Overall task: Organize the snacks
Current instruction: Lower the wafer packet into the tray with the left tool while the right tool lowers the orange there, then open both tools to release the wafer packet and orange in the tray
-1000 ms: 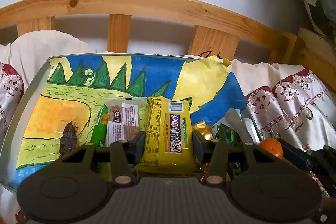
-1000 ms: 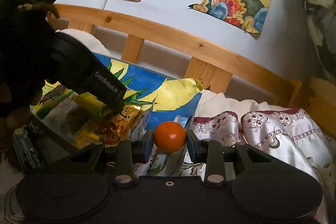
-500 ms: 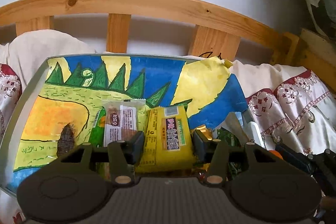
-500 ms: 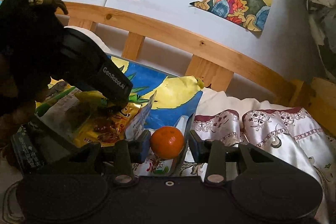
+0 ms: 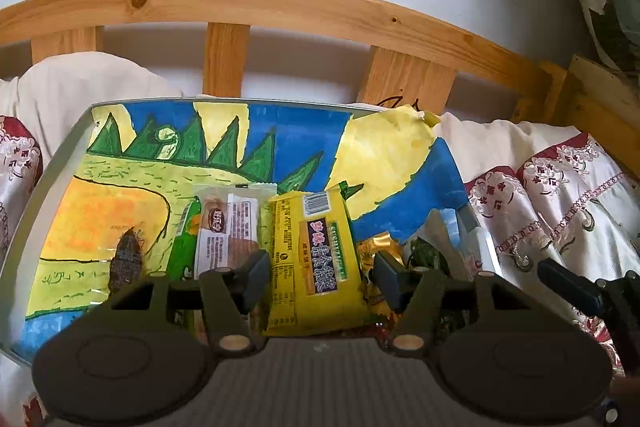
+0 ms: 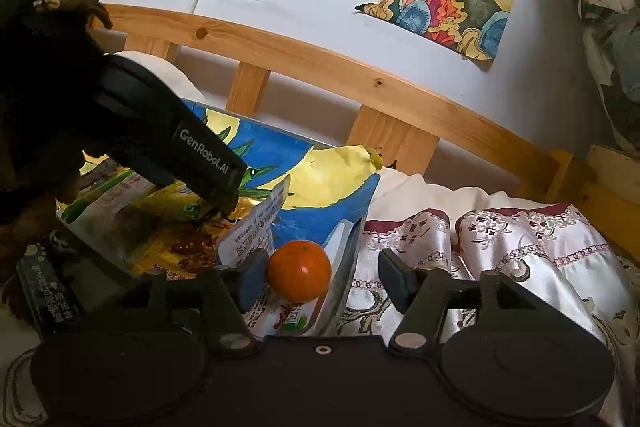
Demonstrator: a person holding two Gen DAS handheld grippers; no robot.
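both claws were letting go at once. left gripper (image 5: 318, 277) had its jaws spreading apart with the yellow snack packet (image 5: 316, 259) lying between them, the pads no longer pressing its sides, so the packet rested on its own weight inside the tray (image 5: 60, 163), beside the white-and-brown wrapper (image 5: 226, 227) and over a green pack. that side-by-side lay looked deliberate: flat packets lined up on the painted paper lining the tray. right gripper (image 6: 318, 281) was also widening, and the orange (image 6: 299, 270) sat between its jaws, nearer the left pad with a clear gap to the right one, so it looked released rather than grasped. the fruit lay at the tray's right edge on a printed wrapper (image 6: 280, 315), probably put there because a round thing would roll off the flat packets. other foil packs were piled under the left gripper's body in the right wrist view. the patterned bedspread (image 6: 500, 239) held no snacks.
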